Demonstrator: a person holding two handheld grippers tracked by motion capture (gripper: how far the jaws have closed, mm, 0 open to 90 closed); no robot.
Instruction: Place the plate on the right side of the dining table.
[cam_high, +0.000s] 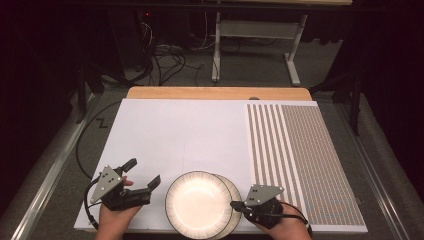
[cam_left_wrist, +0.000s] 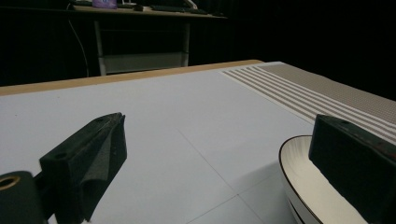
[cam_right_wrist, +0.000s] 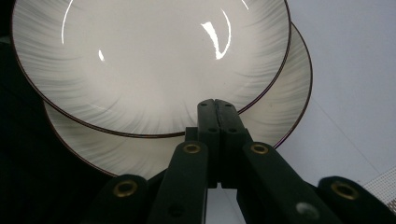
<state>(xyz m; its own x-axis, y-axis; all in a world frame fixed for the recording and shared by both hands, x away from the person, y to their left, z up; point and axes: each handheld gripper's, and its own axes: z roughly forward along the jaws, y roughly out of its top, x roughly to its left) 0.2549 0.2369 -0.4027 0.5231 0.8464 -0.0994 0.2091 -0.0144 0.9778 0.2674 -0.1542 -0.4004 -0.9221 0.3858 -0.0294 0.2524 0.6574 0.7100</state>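
Plates (cam_high: 200, 204) stacked on white table (cam_high: 175, 135) | left tongs (cam_high: 145, 172) released | right tongs (cam_high: 234, 205) clenched | dark room

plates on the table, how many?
2, stacked off-centre at the table's near edge: the top plate lies on the lower plate, which peeks out at its right. More beneath cannot be ruled out.

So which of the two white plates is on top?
The left white dark-rimmed plate is on top; its rim overlaps the right plate, which peeks out beside the right gripper.

Glossy ceramic plates (cam_right_wrist: 149, 65), matt black plastic jaws, smooth white table sheet (cam_high: 185, 130)
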